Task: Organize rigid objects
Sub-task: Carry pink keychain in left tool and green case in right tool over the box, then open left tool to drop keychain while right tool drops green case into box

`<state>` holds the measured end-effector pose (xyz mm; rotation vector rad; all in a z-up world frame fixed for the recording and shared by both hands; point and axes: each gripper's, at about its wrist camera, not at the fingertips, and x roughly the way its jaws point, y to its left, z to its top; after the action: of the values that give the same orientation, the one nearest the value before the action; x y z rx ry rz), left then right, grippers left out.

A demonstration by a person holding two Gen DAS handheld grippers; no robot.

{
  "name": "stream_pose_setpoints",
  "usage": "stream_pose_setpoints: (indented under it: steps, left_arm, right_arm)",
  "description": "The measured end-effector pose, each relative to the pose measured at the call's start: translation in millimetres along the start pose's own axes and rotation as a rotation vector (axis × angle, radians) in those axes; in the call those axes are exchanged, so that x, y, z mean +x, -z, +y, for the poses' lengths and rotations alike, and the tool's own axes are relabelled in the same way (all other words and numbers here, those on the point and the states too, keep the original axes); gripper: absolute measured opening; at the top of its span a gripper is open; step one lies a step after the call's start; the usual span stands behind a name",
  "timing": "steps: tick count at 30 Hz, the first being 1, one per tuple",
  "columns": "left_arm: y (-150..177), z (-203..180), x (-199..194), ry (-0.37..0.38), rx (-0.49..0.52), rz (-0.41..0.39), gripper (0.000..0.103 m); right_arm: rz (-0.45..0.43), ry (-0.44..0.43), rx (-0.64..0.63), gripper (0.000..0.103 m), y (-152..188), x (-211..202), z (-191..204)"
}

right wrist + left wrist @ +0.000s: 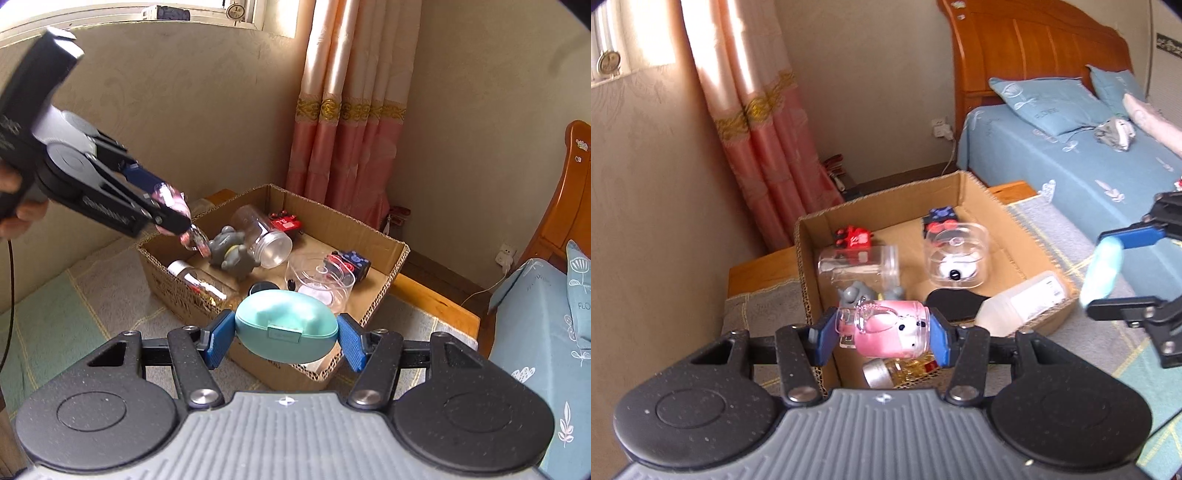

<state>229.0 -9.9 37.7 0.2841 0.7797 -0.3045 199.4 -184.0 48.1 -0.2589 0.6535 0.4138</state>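
Observation:
My left gripper [882, 338] is shut on a small pink glass mug [886, 330] with a clear handle, held above the near edge of a cardboard box [1004, 210]. In the right wrist view the same left gripper [173, 214] hangs over the box's left corner [147, 245] with the pink mug [171, 197]. My right gripper [286, 338] is shut on a teal egg-shaped case [286, 328] over the box's near side; the left wrist view shows that right gripper [1104, 273] and the blurred teal case [1102, 271] at the right.
Inside the box lie a clear jar [860, 264], a round clear container [956, 258], a grey toy figure [231, 254], a red gadget [855, 238], a dark blue-red cube [351, 264], a white bottle [1023, 301] and a silver-capped bottle [882, 373]. A blue bed [1071, 158] stands to the right.

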Motion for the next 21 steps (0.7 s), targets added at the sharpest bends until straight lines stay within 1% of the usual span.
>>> stream_pose_setpoints:
  steps: [2,4,5,6,7,8,10,12,15,18,21]
  left_arm:
    - [6,1,14,-0.017,-0.005,0.023,0.050]
    - [13,2,23,-0.008,-0.029,0.036,0.053]
    - [17,3,25,0.001,-0.045,0.030,0.066]
    - [21,4,24,0.003,-0.059,0.020,0.086]
    - [25,4,21,-0.010,-0.072,-0.002,0.093]
    - [30,3,15,-0.029,-0.083,-0.038,0.097]
    - [36,2,4,-0.035,-0.091,-0.094,0.097]
    - [44,-1,-6,-0.048,-0.109,-0.119,0.102]
    - [57,-5,-22,-0.052,-0.125,-0.175,0.102]
    - [68,-10,-32,-0.030,-0.151,-0.201,0.102]
    - [78,-14,-39,-0.032,-0.170,-0.214,0.102]
  right_arm:
    - [-0.006,0.007,-0.004,0.066,-4,3,2]
    - [-0.005,0.010,-0.008,0.065,-6,6,4]
    - [-0.004,0.009,-0.004,0.065,-7,7,4]
    - [0.000,0.008,0.000,0.066,-8,9,4]
    - [0.004,0.007,0.001,0.066,-9,11,4]
    - [0.008,0.010,-0.001,0.065,-10,12,5]
    - [0.013,0.012,-0.005,0.065,-12,14,6]
    - [0.018,0.011,-0.002,0.065,-14,16,5]
    - [0.028,0.014,0.008,0.066,-20,23,4]
    - [0.044,0.011,0.038,0.066,-25,32,2]
    - [0.068,0.017,0.074,0.066,-31,45,-2]
